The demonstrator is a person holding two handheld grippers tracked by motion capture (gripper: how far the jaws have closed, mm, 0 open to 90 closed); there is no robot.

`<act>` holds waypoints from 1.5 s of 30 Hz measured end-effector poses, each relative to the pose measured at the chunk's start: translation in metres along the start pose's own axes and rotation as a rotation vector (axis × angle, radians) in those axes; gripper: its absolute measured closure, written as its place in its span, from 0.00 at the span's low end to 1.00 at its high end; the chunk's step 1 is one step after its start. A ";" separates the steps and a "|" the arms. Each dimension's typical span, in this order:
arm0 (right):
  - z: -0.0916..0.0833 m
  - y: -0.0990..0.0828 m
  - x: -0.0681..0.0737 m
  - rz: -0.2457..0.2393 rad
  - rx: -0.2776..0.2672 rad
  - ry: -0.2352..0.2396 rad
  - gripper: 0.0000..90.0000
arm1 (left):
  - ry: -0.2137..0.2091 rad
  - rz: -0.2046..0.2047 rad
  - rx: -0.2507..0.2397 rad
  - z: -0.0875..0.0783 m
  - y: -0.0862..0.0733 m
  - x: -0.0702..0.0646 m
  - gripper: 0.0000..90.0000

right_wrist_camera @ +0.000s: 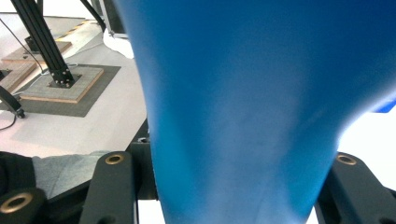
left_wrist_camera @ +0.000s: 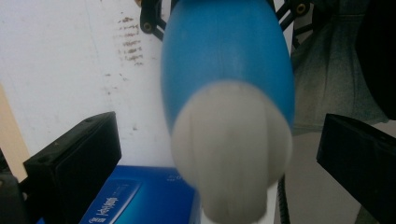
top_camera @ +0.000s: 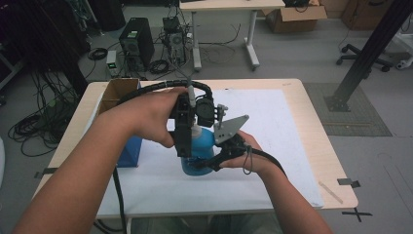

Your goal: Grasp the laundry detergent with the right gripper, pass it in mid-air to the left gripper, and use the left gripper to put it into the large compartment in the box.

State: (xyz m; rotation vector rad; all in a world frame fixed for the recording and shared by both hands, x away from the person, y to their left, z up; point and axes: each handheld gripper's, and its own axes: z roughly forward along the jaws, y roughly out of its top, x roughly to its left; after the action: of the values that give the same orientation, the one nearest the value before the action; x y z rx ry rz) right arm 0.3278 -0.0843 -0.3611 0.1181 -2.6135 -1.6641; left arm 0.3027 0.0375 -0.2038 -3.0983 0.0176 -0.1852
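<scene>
- I see a blue bottle [top_camera: 202, 146] with a white cap [left_wrist_camera: 231, 144], held just above the middle of the white mat [top_camera: 272, 146] that covers the table [top_camera: 311, 122].
- My right gripper [top_camera: 214, 163] comes in from 4 o'clock of the bottle and is clamped on its blue body; in the right gripper view the black jaws press on both sides of it.
- My left gripper [top_camera: 184, 146] hangs over the bottle from 10 o'clock, pointing down at the cap. In the left gripper view its jaws stand wide apart, one on each side of the cap, touching nothing.
- A blue box [top_camera: 130, 152] lies at 9 o'clock of the bottle, near it on the mat.
- A brown cardboard box [top_camera: 117, 92] stands at 10 o'clock, at the table's far left corner.
</scene>
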 end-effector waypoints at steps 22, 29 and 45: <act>0.013 0.012 0.001 -0.012 -0.006 0.000 0.49 | -0.007 -0.005 0.005 0.013 -0.002 -0.001 0.00; 0.015 0.012 0.001 -0.010 -0.005 0.000 0.49 | -0.015 -0.011 0.010 0.014 -0.002 -0.001 0.05; 0.016 0.012 0.002 -0.006 -0.004 -0.003 0.49 | -0.019 -0.017 0.012 0.014 -0.002 -0.001 0.18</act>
State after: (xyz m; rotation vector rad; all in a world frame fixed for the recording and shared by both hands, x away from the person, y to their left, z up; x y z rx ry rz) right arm 0.3246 -0.0650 -0.3566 0.1240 -2.6144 -1.6722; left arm 0.3035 0.0405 -0.2181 -3.0887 -0.0100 -0.1555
